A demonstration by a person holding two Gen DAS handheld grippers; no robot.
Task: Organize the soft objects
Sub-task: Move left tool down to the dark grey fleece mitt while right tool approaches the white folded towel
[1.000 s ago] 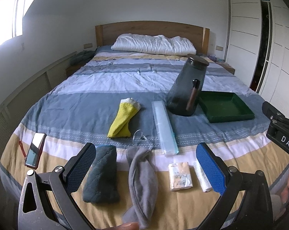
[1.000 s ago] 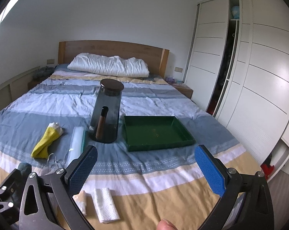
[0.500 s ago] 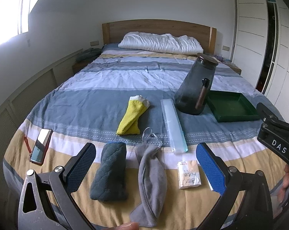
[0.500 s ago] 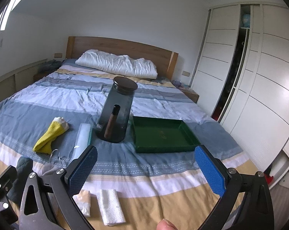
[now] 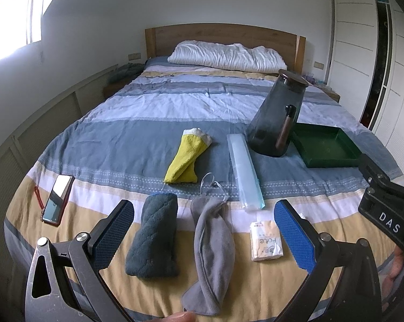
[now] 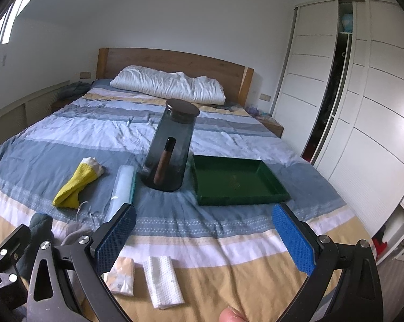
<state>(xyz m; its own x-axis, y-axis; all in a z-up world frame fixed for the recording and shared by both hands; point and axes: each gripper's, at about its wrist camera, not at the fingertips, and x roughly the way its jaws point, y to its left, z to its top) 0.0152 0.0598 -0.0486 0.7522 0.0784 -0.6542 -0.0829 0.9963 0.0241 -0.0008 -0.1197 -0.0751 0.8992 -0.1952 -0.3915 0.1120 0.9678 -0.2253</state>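
Both the left gripper (image 5: 204,230) and right gripper (image 6: 202,236) hang released above the bed (image 5: 153,131), over the grey cloth (image 5: 214,244) and green tray (image 6: 236,182)

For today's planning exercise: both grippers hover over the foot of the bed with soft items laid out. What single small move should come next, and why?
Probably lower the left gripper onto the grey cloth pouch. Both the left and the right gripper are open and empty, the pouch lies right between the left fingers, and the green tray is empty, a likely place for it.
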